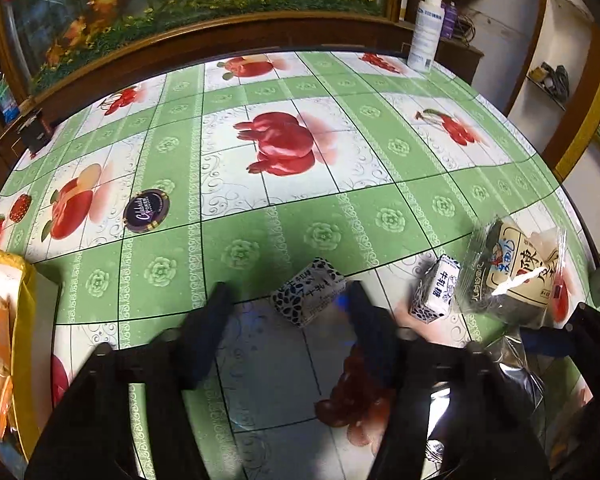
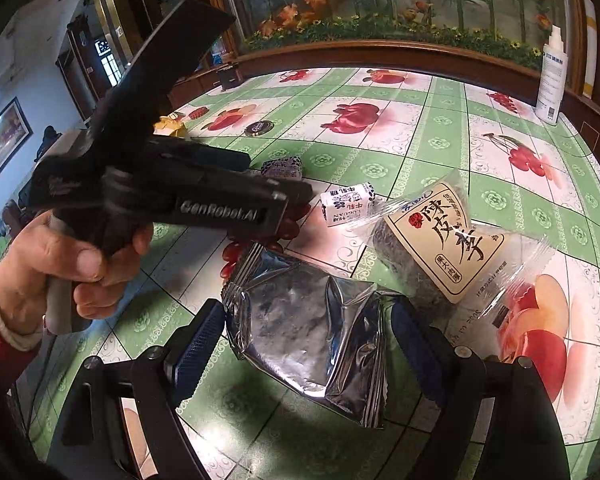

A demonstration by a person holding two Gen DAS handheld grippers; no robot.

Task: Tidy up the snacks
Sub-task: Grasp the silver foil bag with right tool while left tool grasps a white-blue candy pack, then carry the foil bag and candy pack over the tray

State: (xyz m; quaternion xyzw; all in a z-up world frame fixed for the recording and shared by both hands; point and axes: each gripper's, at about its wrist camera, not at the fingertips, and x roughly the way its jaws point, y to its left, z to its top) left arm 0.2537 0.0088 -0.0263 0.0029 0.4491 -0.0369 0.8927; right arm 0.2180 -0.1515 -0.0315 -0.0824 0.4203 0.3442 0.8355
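The right gripper (image 2: 308, 332) sits wide open around a crinkled silver foil packet (image 2: 304, 344) on a table (image 2: 440, 120) covered in a green, fruit-printed cloth. Beyond the packet lie a clear bag of dark dried plums (image 2: 440, 248) and two small white wrapped candies (image 2: 346, 206). At left, a hand (image 2: 56, 268) holds the left gripper (image 2: 276, 184), its fingertips near the farther candy.

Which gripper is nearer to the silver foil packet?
Right. The right gripper has its open fingers on either side of the foil packet. The left gripper is to the packet's left, open around a small candy.
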